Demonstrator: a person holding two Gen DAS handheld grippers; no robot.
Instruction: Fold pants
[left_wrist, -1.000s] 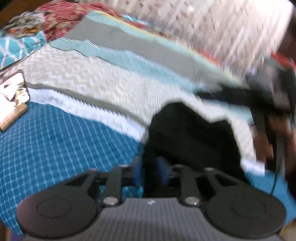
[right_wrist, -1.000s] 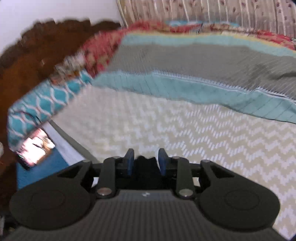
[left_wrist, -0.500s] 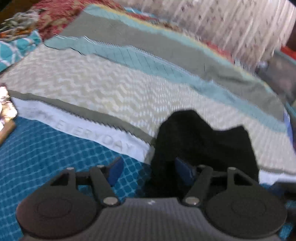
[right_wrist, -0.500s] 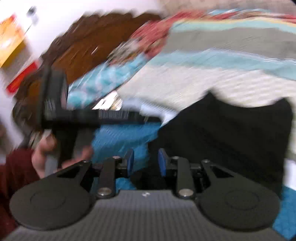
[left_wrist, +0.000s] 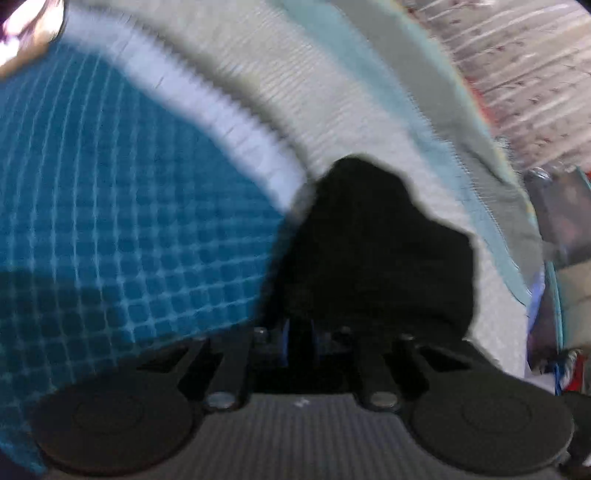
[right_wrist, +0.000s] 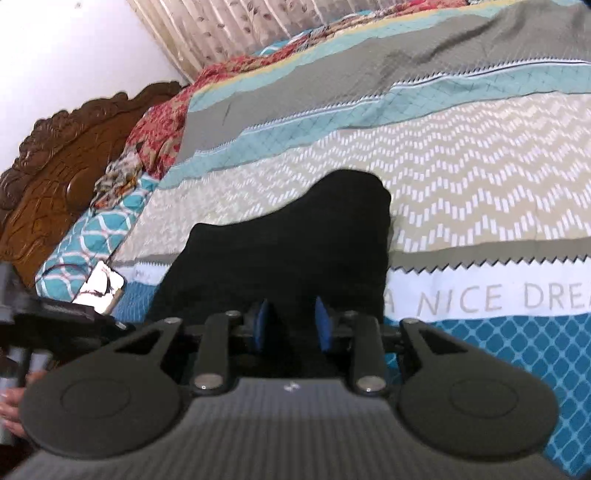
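**A:** My left claw has just been closing, and black cloth sits between its blue pads; the right claw is clamped on another part of the same edge. What worries you?

**B:** The left bite looks thin. If I lift now it may hold one layer only, and the rest would sag and spoil the fold. That view is blurred, so I cannot tell how much cloth is in there.

**A:** And the pants themselves?

**B:** Plain black, so dark that I see no seam. They run forward from both claws, bunched, with a humped far edge. They lie on the bedspread, across its blue diamond band and white lettered strip. Beyond and to the left of my right claw stands the carved headboard.
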